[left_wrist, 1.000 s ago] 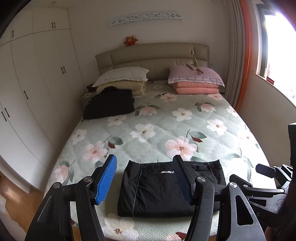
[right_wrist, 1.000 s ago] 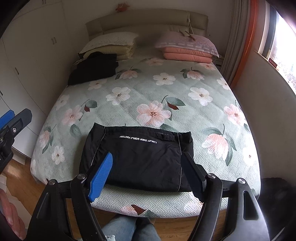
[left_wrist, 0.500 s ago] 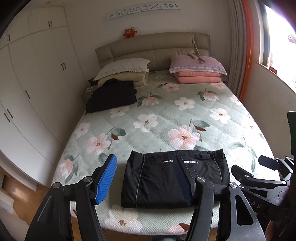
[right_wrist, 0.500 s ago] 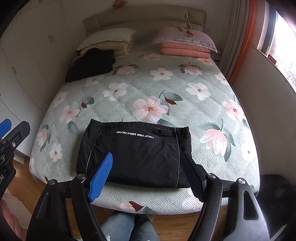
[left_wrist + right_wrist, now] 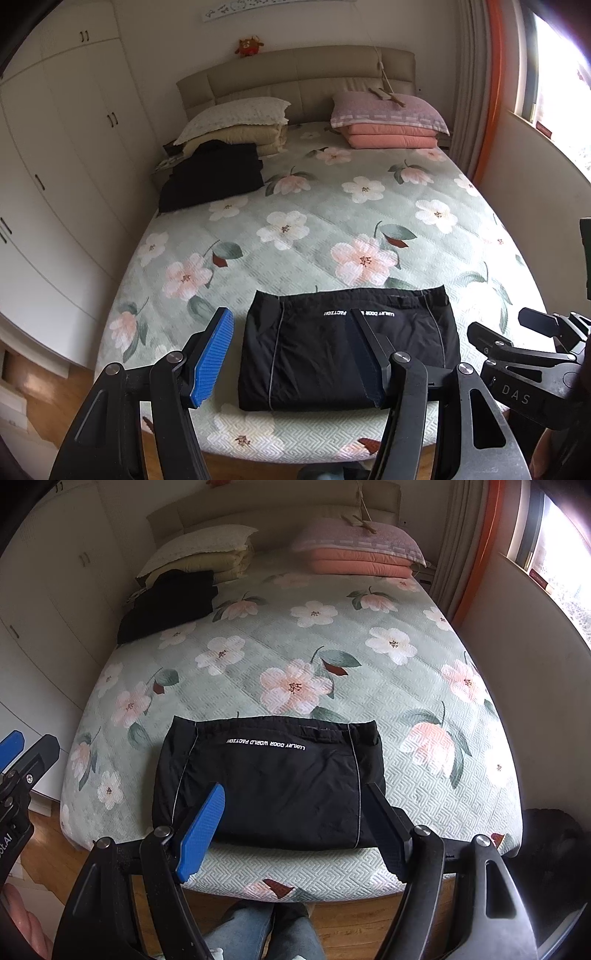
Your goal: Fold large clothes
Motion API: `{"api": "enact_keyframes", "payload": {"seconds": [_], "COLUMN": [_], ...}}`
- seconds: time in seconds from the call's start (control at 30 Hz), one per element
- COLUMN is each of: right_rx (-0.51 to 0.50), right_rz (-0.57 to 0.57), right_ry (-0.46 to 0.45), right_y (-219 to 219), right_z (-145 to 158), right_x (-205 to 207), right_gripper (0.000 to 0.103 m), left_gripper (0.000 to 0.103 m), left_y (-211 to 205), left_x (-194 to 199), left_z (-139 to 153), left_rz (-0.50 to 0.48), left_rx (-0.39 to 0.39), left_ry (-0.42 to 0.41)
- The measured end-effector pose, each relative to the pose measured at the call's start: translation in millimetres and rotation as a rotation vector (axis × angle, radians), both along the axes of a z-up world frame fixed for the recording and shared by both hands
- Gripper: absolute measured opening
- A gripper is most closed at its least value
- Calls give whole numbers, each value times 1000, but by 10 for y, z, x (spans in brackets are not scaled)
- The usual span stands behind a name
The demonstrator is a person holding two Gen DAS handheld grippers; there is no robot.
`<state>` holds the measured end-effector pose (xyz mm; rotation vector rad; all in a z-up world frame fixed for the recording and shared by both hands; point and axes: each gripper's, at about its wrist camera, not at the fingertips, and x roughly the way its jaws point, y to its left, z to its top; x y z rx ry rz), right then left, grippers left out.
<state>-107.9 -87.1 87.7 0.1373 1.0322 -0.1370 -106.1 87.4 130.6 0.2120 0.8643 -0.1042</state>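
Observation:
A black garment (image 5: 347, 343) with white lettering lies folded into a flat rectangle near the foot edge of the bed; it also shows in the right wrist view (image 5: 273, 779). My left gripper (image 5: 291, 332) is open and empty, held above and in front of the garment. My right gripper (image 5: 295, 801) is open and empty, also held back from the garment above the foot edge. The right gripper shows at the right of the left wrist view (image 5: 517, 350). Neither gripper touches the cloth.
The bed has a green floral cover (image 5: 325, 236). A second folded black garment (image 5: 214, 177) lies at the far left by stacked pillows (image 5: 236, 122). Pink pillows (image 5: 388, 122) lie far right. White wardrobes (image 5: 55, 166) stand left, a wall and window right. The person's legs (image 5: 266, 934) stand at the foot.
Both grippers have drawn back and risen away from the folded garment, so more of the bed's foot edge and floor shows. The garment has not moved.

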Motion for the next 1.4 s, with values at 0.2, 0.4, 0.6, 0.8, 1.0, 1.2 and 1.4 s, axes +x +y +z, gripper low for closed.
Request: {"api": "enact_keyframes", "payload": {"seconds": [0.2,0.4,0.6,0.8,1.0,1.2,1.4], "right_rx": [-14,-27,-24,-22,-17,-20,-20], "right_rz": [-8,-18,-33,-38,-39,-40,-39], "right_ry": [26,38,58,70,84,88,102], "right_y": [101,160,186,217,250,294,292], "right_z": [-66,-97,-171,-223,-284,-301,-363], "right_x": [109,225,328,405,492,544,582], "right_gripper": [78,78,78,78,78,78,78], "left_gripper": [65,65,65,65,65,65,72], "left_y": [77,141,151,158,182,243,349], "left_x": [172,361,487,600,690,784,819], "left_z": [-95,-168,-266,-325,-389,-414,-336], "left_rz": [-16,-29,-46,-67,-72,-68,-105], "left_rx": [-7,-17,-14,-5,-1,3,-82], "left_ry": [32,53,77,90,103,105,42]}}
